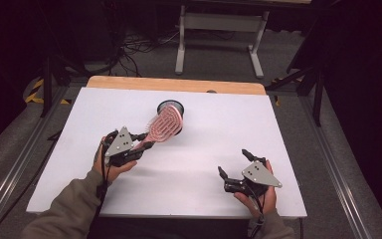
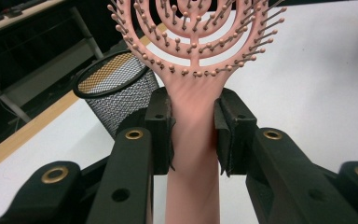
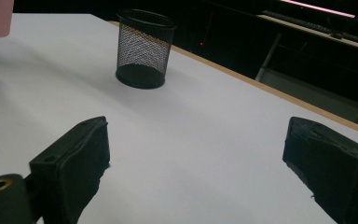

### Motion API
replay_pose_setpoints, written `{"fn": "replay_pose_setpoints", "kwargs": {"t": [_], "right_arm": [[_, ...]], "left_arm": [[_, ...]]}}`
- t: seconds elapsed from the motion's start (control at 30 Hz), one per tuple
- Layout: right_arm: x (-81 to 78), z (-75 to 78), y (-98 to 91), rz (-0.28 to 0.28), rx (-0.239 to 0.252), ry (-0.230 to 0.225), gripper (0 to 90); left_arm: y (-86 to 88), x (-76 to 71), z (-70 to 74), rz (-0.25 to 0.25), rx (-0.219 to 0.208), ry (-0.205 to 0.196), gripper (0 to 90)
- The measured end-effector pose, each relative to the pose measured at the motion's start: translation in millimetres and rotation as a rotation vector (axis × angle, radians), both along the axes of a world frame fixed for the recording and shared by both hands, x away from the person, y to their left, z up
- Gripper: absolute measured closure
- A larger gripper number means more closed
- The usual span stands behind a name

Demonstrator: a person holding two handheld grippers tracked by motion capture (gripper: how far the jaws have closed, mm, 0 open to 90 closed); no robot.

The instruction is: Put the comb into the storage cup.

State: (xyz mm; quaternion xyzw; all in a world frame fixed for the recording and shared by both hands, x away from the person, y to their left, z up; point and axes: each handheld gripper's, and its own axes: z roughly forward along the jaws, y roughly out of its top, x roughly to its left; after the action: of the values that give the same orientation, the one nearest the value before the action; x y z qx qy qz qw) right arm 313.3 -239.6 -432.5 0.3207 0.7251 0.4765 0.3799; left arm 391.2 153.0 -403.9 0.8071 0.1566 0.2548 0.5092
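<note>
Pink plastic hairbrush [image 2: 193,140], likely light and rigid, pinched at its smooth handle by left gripper [image 2: 193,135] (bristled head beyond the jaws); right gripper [image 3: 196,168] spread, idle.

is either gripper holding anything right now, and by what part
The left gripper holds the pink hairbrush by its handle, just below the bristled head. The right gripper is open and holds nothing.

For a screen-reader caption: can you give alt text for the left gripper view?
The left tongs clamp the handle of a pink brush, its bristled, ringed head pointing up and away. Behind it at left a black mesh cup stands on the white table.
</note>
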Motion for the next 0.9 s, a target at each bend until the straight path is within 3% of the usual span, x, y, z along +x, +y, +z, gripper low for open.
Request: {"fn": "replay_pose_setpoints", "kwargs": {"t": [0.2,0.23,0.47,0.9], "right_arm": [[1.5,8.7,4.7,0.005,0.024,-0.029,7.8],[2.5,16.2,9.2,0.017,0.028,-0.050,7.6],[9.8,35.1,16.5,0.028,0.085,-0.068,6.6],[21.1,57.2,49.3,0.068,0.102,-0.106,6.3]], "left_arm": [[-1.3,-2.1,-0.6,0.006,-0.026,-0.002,69.9],[-2.5,-2.8,-1.1,-0.002,-0.032,0.001,69.9],[-5.1,-4.1,-2.8,-0.006,-0.053,0.005,69.9],[-8.0,-4.7,-1.7,-0.007,-0.096,0.001,69.9]]}}
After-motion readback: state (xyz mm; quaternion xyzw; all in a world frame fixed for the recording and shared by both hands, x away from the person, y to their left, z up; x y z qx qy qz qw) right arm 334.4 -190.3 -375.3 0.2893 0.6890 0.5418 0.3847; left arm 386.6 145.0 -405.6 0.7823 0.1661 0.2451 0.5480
